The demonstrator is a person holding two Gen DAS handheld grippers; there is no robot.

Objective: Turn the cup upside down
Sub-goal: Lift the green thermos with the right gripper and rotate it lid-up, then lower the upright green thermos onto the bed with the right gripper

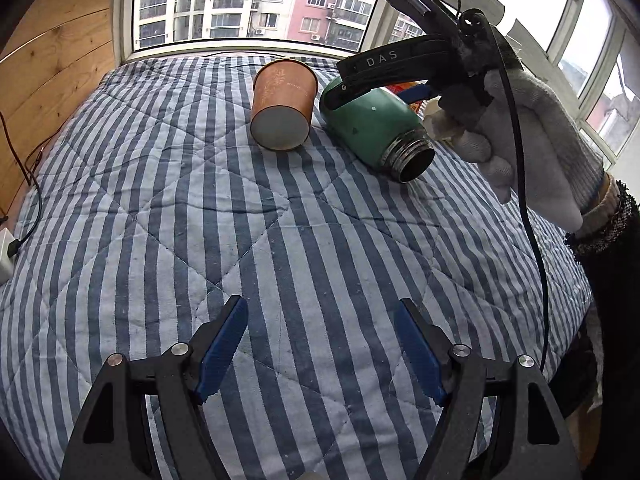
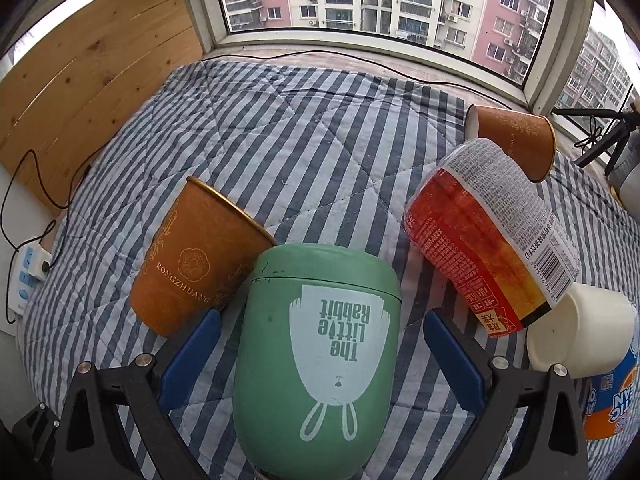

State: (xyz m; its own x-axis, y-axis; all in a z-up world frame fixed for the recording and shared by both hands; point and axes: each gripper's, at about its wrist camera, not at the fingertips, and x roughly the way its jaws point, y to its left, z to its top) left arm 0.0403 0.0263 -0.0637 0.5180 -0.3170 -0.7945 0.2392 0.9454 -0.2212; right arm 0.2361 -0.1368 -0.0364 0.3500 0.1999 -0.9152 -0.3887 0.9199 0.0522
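Note:
A green cup (image 2: 316,344) with a white rabbit print lies on its side on the striped quilt (image 1: 240,216), its threaded open mouth (image 1: 414,159) towards my left camera. My right gripper (image 2: 320,356) is open, its blue pads on either side of the cup's body with gaps on both sides. In the left wrist view the right gripper (image 1: 352,88) hangs over the green cup (image 1: 368,128), held by a white-gloved hand. My left gripper (image 1: 320,344) is open and empty over the near quilt, far from the cup.
An orange paper cup (image 1: 282,106) lies on its side just left of the green cup, also in the right wrist view (image 2: 192,256). A second orange cup (image 2: 516,140), a red noodle tub (image 2: 480,232), a white cup (image 2: 580,328) and an orange-blue bottle (image 2: 608,400) lie to the right. A power strip (image 2: 28,276) sits at left.

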